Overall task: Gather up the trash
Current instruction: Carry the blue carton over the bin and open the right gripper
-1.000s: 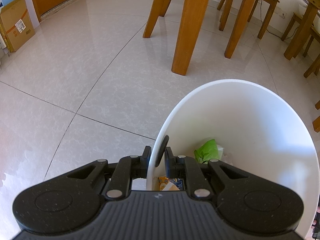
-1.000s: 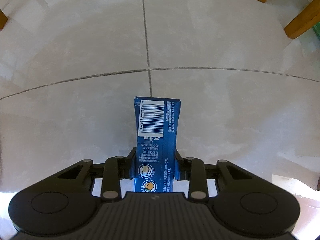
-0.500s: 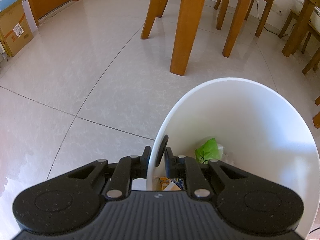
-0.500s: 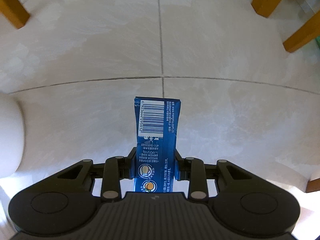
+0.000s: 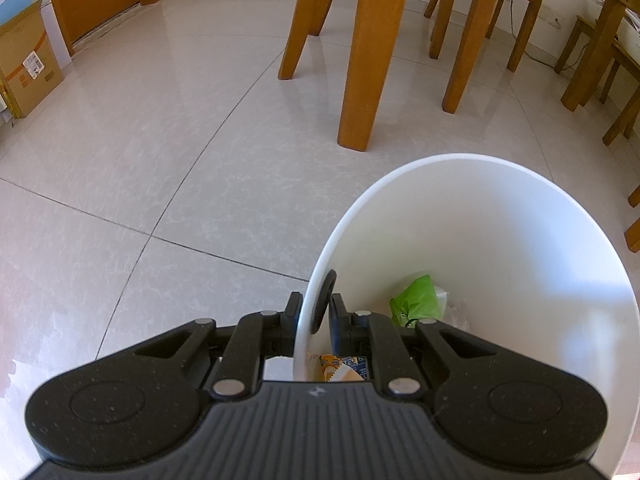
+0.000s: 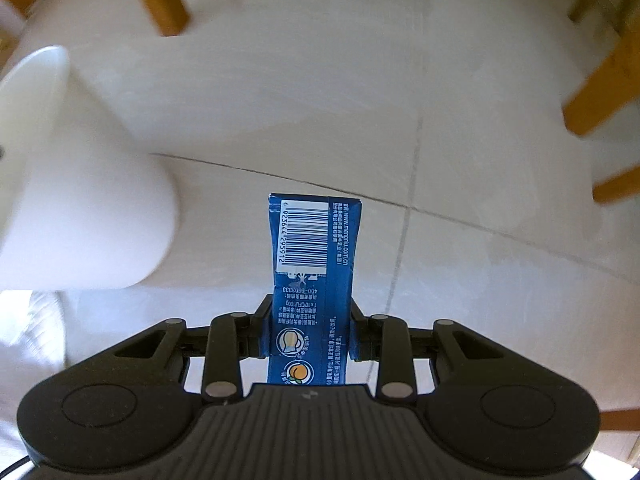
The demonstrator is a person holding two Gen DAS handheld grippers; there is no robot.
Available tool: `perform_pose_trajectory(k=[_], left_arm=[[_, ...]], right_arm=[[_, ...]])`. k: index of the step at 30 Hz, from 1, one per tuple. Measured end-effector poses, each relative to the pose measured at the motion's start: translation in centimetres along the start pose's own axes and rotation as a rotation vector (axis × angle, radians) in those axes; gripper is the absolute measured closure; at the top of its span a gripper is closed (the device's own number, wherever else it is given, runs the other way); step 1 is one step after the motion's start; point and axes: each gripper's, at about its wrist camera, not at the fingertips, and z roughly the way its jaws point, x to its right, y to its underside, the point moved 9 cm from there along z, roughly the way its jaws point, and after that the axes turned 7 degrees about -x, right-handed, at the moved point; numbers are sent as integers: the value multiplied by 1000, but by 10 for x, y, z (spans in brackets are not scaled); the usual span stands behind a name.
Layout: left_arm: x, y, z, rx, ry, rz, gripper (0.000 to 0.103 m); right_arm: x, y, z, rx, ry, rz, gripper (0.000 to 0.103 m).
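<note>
Through my left wrist camera, my left gripper [image 5: 316, 320] is clamped on the near rim of the white trash bin [image 5: 540, 216], one finger inside and one outside. Down in the bin lie a green wrapper [image 5: 416, 298] and an orange-and-blue packet [image 5: 342, 366], so some trash is already collected.

Through my right wrist camera, my right gripper [image 6: 310, 330] grips a blue drink carton [image 6: 314, 264], lifted clear of the tiled floor [image 6: 480, 160]. The bin [image 6: 80, 184] stands to the left, apart from the carton. As I judge it, carrying the carton over the opening and dropping it remains.
</note>
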Motion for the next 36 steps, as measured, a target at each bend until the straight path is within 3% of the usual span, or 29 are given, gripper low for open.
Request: perform_pose_trajectory(k=[12, 16, 25, 27, 36], left_arm=[[-1, -1, -1, 0, 10, -3, 92], [0, -2, -1, 0, 11, -5, 92], [-1, -3, 0, -3, 15, -7, 91], [-2, -2, 0, -3, 17, -10, 91], [-2, -2, 1, -3, 20, -16, 91]], right_arm=[[-125, -19, -96, 39, -66, -157, 65], [-165, -38, -111, 63, -89, -193, 65], [-239, -95, -105, 98, -147, -262, 65], [-244, -92, -111, 96, -163, -252, 65], [-268, -127, -58, 49, -180, -161, 65]])
